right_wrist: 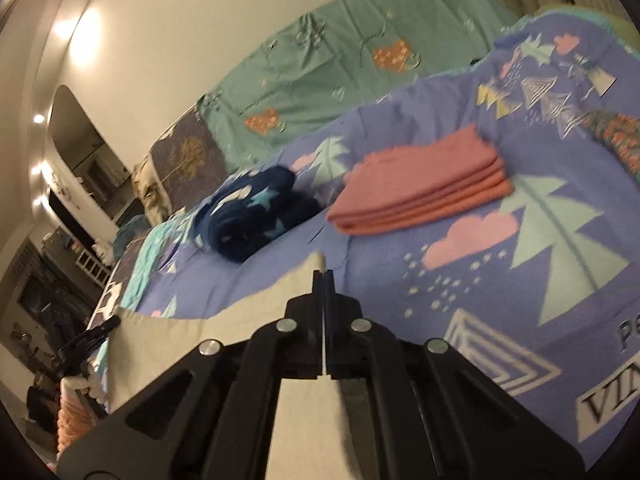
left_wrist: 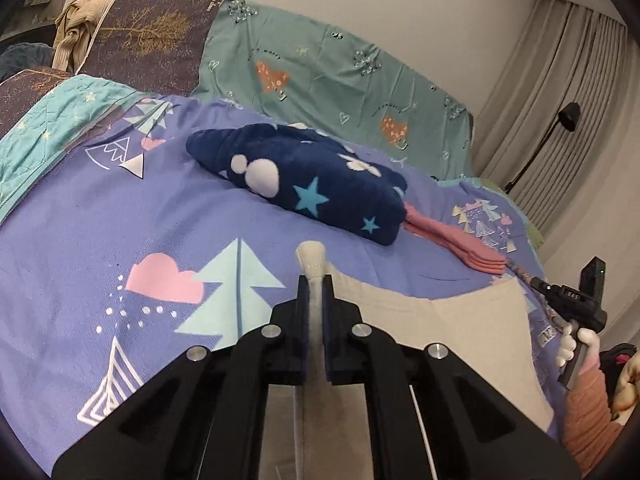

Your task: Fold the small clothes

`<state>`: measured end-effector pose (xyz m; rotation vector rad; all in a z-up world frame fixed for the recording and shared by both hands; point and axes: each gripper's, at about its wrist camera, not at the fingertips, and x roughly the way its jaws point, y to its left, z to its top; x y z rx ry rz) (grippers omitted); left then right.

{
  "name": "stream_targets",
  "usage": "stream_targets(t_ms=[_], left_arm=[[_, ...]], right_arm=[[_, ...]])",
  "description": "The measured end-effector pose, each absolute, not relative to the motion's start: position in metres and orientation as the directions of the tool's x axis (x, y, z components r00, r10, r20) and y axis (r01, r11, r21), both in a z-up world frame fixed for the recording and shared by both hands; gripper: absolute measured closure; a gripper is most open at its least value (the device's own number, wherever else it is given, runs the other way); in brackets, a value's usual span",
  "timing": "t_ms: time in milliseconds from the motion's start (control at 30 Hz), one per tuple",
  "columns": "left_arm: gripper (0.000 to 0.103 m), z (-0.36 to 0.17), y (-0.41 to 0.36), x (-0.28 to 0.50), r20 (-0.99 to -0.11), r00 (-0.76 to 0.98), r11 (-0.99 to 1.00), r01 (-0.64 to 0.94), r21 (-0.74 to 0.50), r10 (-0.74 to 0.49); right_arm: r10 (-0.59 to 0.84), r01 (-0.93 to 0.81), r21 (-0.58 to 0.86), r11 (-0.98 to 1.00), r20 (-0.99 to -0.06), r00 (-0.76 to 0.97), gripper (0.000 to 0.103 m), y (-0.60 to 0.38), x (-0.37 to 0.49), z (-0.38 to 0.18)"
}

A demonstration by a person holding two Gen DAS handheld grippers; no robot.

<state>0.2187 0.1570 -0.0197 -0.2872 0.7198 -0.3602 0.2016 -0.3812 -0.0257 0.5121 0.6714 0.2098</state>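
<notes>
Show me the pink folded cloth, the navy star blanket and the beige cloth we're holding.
pink folded cloth [right_wrist: 420, 188], right wrist view, top layer.
navy star blanket [left_wrist: 304, 188], left wrist view, top near the star.
beige cloth [left_wrist: 440, 320], left wrist view, flat middle.

Each camera sits just behind its own gripper's fingers, looking forward and somewhat down, close over the purple bedspread [left_wrist: 80, 216]. Both views share the navy star blanket [left_wrist: 304, 184], the pink folded stack [right_wrist: 424, 188] and the cream cloth [right_wrist: 248, 312] stretched between them.
</notes>
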Motion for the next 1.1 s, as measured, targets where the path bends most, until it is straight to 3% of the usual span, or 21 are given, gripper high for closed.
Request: stream_targets(t_ms=[133,300,367,433,700,833,900,1100], left_arm=[[0.086,-0.065,0.155,0.242,-0.734,0.621,0.957,0.107,-0.269,-0.276],[0.077,-0.062,0.160,0.219,-0.739,0.628,0.964,0.075,-0.255,-0.245],[0.074,-0.046,0.146,0.204,-0.721,0.643,0.964,0.116,-0.239,-0.256],[0.062,-0.030,0.118,0.187,-0.701,0.648,0.954,0.187,-0.233,-0.298],[0.060,-0.012,-0.033,0.135,-0.690,0.488,0.820,0.497,-0.285,-0.535],[0.052,-0.021,-0.109,0.114,-0.734,0.396,0.771,0.578,-0.268,-0.551],[0.049,-0.026,-0.145,0.103,-0.748,0.358,0.740,0.623,-0.253,-0.558],[0.045,-0.037,-0.222,0.092,-0.784,0.374,0.726,0.674,-0.137,-0.495]], right_arm=[[0.367,0.037,0.532,0.846,-0.631,0.683,0.099,-0.380,0.214,-0.061],[0.392,0.019,0.529,0.848,-0.652,0.649,0.097,-0.383,0.194,-0.073],[0.390,0.022,0.527,0.850,-0.657,0.645,0.095,-0.388,0.186,-0.074],[0.397,0.021,0.537,0.843,-0.649,0.649,0.092,-0.393,0.180,-0.074],[0.438,-0.012,0.574,0.819,-0.611,0.659,0.089,-0.409,0.146,-0.076],[0.429,0.018,0.592,0.806,-0.604,0.672,0.085,-0.428,0.134,-0.096],[0.466,0.021,0.645,0.764,-0.574,0.674,0.090,-0.439,0.133,-0.108],[0.477,0.009,0.662,0.750,-0.550,0.686,0.089,-0.443,0.131,-0.105]])
